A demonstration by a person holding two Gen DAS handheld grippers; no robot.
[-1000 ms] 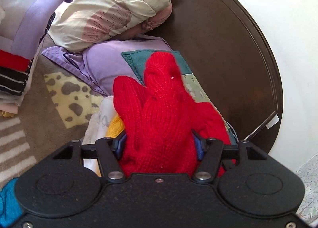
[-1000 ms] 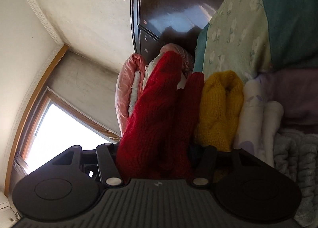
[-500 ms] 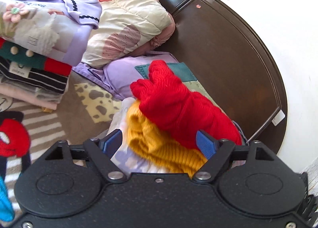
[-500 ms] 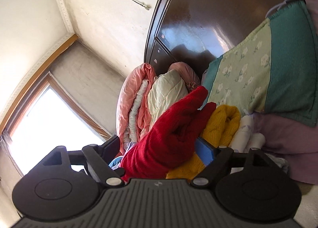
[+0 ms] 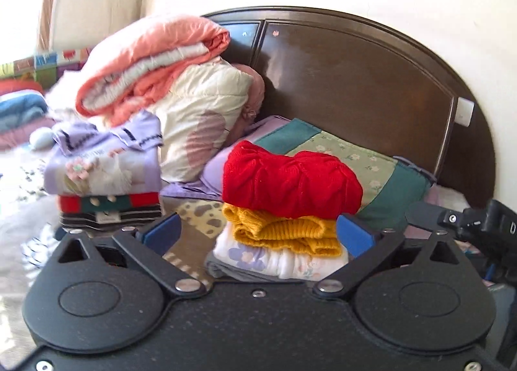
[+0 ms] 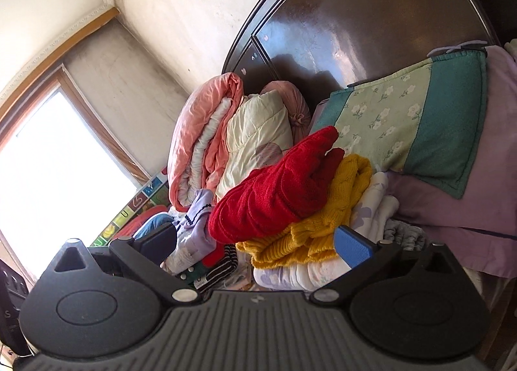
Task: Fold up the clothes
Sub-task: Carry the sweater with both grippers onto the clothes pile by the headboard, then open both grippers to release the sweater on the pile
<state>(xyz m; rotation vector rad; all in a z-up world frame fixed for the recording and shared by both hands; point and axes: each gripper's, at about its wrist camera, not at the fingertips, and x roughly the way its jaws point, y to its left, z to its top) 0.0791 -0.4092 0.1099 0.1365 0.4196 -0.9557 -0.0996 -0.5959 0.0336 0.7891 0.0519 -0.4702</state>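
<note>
Now that both grippers have let go, the red sweater (image 5: 290, 178) sits folded on top of a small pile: yellow knit (image 5: 281, 232) under it, a white floral garment (image 5: 278, 262) under that. A second ago the sweater was bunched between the jaws in both wrist views; half a second ago the jaws were already parting around it.

Left gripper (image 5: 258, 235): jaws have just been opening, now spread wide, nothing between the blue pads (image 5: 352, 235); the pile lies beyond them, apart. Right gripper (image 6: 255, 243): same, jaws have just been opening, wide now, empty, its pad (image 6: 352, 246) just near of the yellow knit.

Both views have pulled back since then; more of the bed shows. Reads as the placing step done for this garment; next piece would be wanted.

Sweater's place: near the headboard (image 5: 371, 80), in front of the green floral pillow (image 5: 371, 167), right of a second stack (image 5: 106, 190) of folded clothes.

Lie of the sweater: in the left view, long axis runs left-right, roughly level, rounded fold facing near. One corner at far left stands a little proud. The right view is rolled, so it shows slanted there.
</note>
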